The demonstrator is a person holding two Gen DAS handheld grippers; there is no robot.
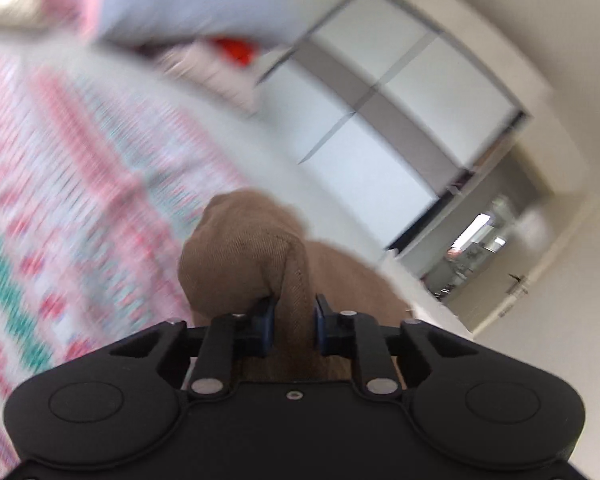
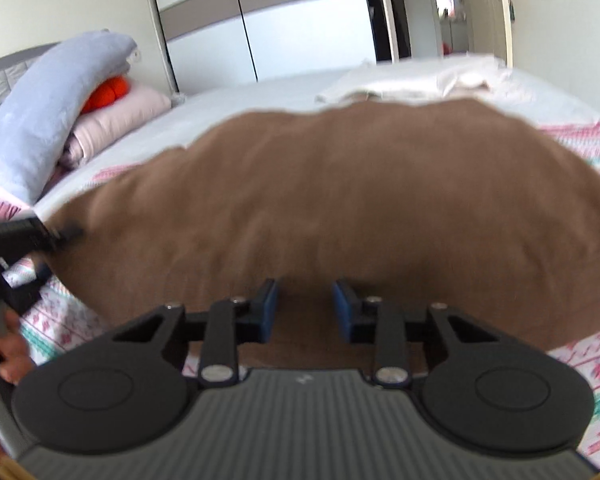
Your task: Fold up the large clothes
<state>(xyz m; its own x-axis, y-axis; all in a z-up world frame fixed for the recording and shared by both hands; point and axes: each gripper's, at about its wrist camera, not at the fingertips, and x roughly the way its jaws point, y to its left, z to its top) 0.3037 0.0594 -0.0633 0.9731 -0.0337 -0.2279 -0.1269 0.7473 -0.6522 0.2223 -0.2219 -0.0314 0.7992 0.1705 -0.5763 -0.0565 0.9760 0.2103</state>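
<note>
A large brown garment [image 2: 340,200] is spread over the bed, blurred in the right wrist view. My left gripper [image 1: 294,312] is shut on a bunched fold of the brown garment [image 1: 240,252], which stands up between its blue pads [image 1: 266,320]. In the right wrist view the left gripper [image 2: 70,234] clamps the garment's left edge, with a hand [image 2: 4,356] on its handle. My right gripper [image 2: 305,300] is at the garment's near edge. Brown cloth fills the narrow gap between its blue pads [image 2: 270,304], and it looks shut on that edge.
The bed has a pink, green and white patterned cover [image 2: 60,320] and a white sheet [image 2: 260,96]. A pale blue pillow [image 2: 48,104], an orange item [image 2: 108,92] and pink bedding [image 2: 120,116] lie at the back left. Folded white cloth [image 2: 420,76] lies behind the garment. A wardrobe [image 2: 300,8] stands beyond.
</note>
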